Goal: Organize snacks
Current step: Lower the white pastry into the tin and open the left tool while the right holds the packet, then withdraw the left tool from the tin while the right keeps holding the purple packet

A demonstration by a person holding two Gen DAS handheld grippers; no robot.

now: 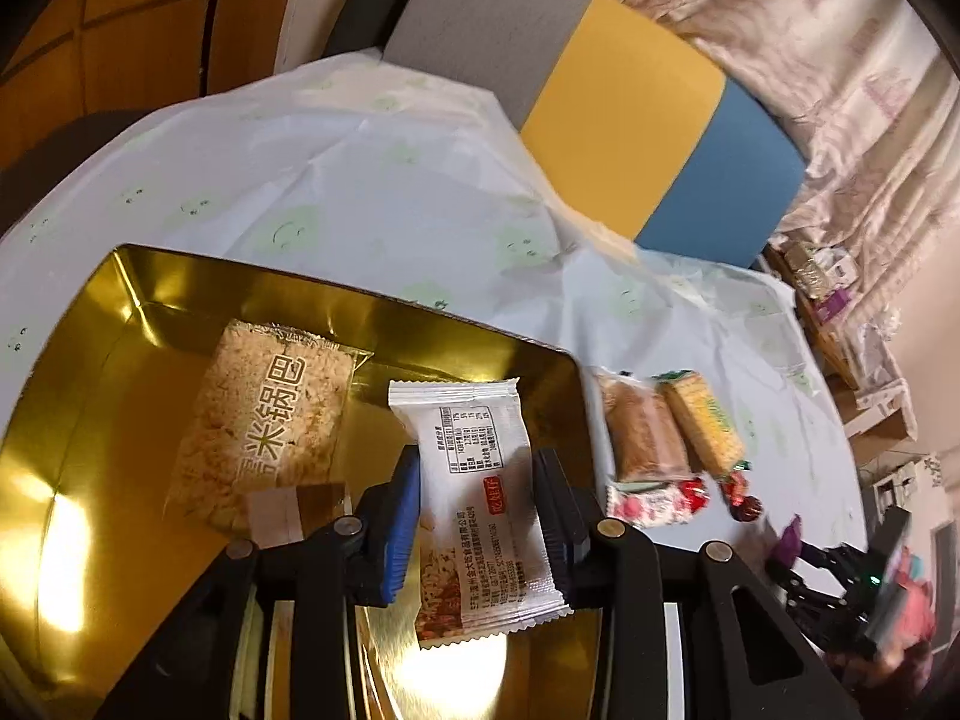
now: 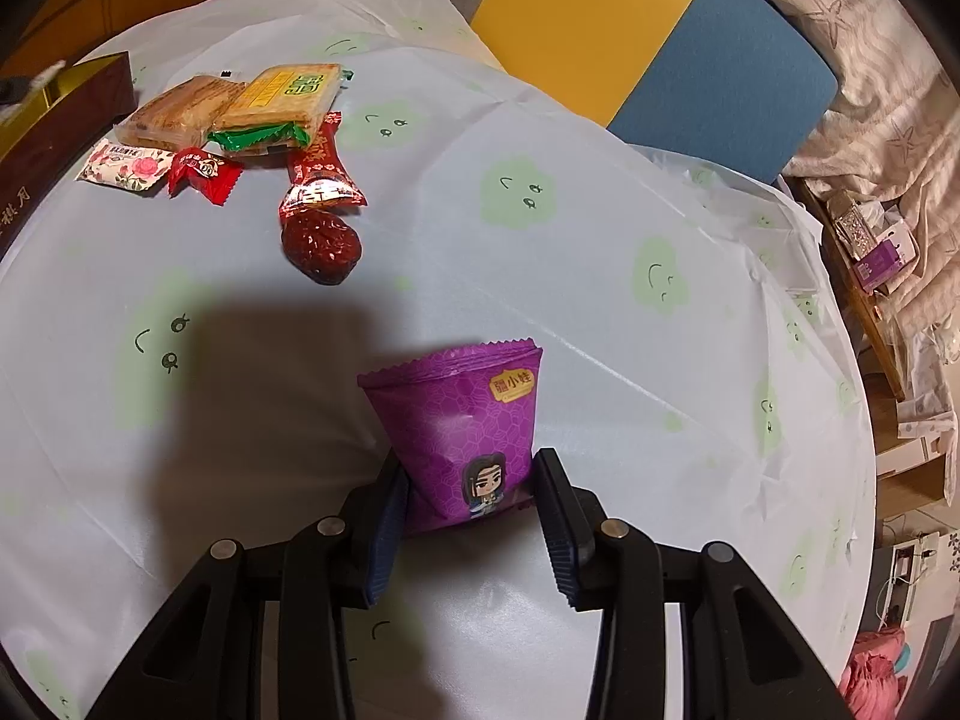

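Left wrist view: the left gripper (image 1: 477, 510) holds a white snack packet (image 1: 480, 498) over the gold-lined tin (image 1: 72, 420), its pads set against the packet's two long edges. Inside the tin, just beside the white packet, lies a rice-crust cracker pack (image 1: 264, 426). Outside the tin's near wall sit the unsorted snacks: a brown biscuit pack (image 1: 645, 426), a yellow cracker pack (image 1: 705, 420), a floral sweet (image 1: 651, 501) and red-wrapped sweets (image 1: 741, 495).

Right wrist view: the right gripper (image 2: 471, 510) is clamped on a purple snack packet (image 2: 465, 432), held above the patterned tablecloth (image 2: 600, 240) and well apart from the tin, whose dark outer wall (image 2: 60, 138) shows at the far left. A wrapped red date (image 2: 321, 243) lies nearest it among the loose snacks.

Step in hand, as judged: depositing the white packet in the tin. The next move calls for lowering it beside the cracker pack and releasing; the purple packet would follow, carried across the loose pile to the tin.
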